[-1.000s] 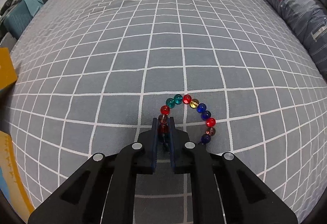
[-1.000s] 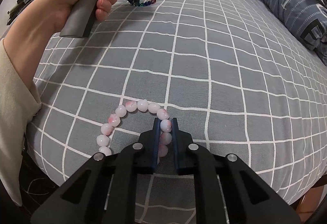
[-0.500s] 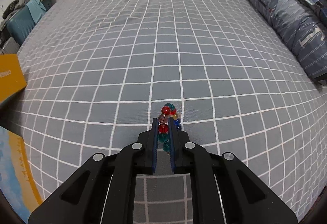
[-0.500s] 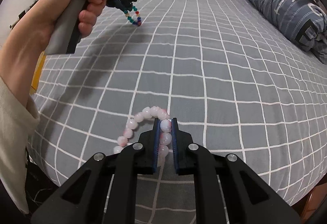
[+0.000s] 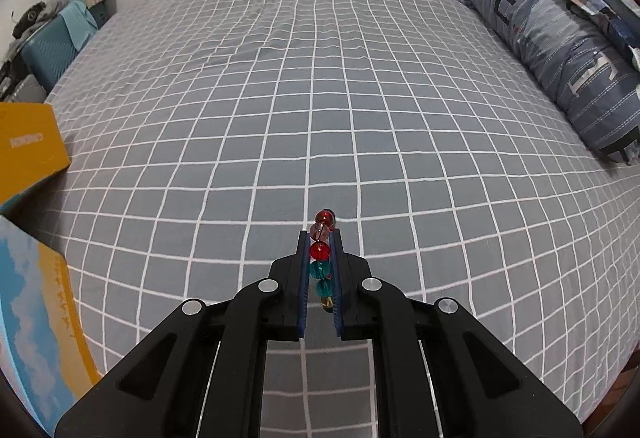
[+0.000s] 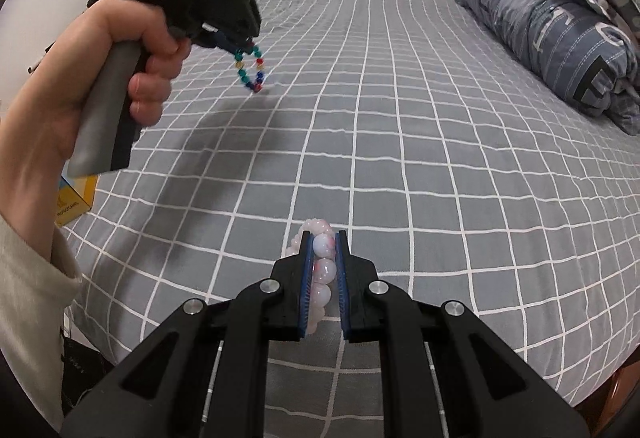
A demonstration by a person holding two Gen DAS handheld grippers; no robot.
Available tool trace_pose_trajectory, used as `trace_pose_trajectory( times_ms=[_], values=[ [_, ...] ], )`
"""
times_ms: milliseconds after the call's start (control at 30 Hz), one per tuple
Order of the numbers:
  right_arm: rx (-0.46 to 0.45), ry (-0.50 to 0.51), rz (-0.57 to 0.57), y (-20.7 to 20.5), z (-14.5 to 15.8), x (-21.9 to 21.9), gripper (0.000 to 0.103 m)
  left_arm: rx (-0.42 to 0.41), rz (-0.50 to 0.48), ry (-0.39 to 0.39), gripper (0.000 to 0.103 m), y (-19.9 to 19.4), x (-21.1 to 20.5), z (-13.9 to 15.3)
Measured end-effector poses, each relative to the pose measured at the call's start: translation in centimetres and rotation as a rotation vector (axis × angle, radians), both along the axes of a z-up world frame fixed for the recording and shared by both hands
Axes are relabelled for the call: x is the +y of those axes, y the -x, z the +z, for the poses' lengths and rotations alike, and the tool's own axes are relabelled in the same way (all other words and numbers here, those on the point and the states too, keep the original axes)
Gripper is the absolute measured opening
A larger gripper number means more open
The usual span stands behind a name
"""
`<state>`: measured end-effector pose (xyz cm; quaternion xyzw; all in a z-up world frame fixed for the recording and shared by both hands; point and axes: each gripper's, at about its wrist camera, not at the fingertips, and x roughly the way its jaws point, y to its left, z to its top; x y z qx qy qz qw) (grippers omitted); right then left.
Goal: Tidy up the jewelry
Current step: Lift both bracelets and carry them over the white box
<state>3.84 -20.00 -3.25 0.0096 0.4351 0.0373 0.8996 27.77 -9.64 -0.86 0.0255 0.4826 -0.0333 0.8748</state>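
Holding both bracelets above the bed (image 5: 360, 98): my left tool (image 5: 320, 238) pinches the multicolored bracelet (image 5: 321, 250), dangling; my right tool (image 6: 323, 238) clamps the pink-white bracelet (image 6: 322, 266).

The bead bracelet (image 5: 321, 258) looks like clear, glossy glass or plastic in red, teal and pink. The pale bracelet (image 6: 323, 265) has smooth, milky, shiny beads with pink flecks. Both claws are matt black plastic with bright metal screws. The bed (image 5: 360, 98) wears soft matt grey checked cloth.
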Motion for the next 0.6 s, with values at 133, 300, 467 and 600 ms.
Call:
trace_pose_trajectory(
  times_ms=[133,300,467,600],
  values=[
    [-0.016,0.000,-0.006,0.3,0.9,0.1,0.010,-0.004,0.006,0.011,0.009,1.2,0.9,0.8],
    [-0.042,0.006,-0.010,0.7,2.2,0.5,0.010,-0.014,0.003,0.013,0.009,2.5,1.6,1.6],
    [-0.074,0.007,-0.021,0.8,3.8,0.4,0.010,-0.014,0.009,0.016,0.009,3.9,2.7,1.9],
    [-0.092,0.006,-0.034,0.7,5.0,0.3,0.010,-0.026,0.015,0.011,0.009,5.2,3.8,2.5]
  ],
)
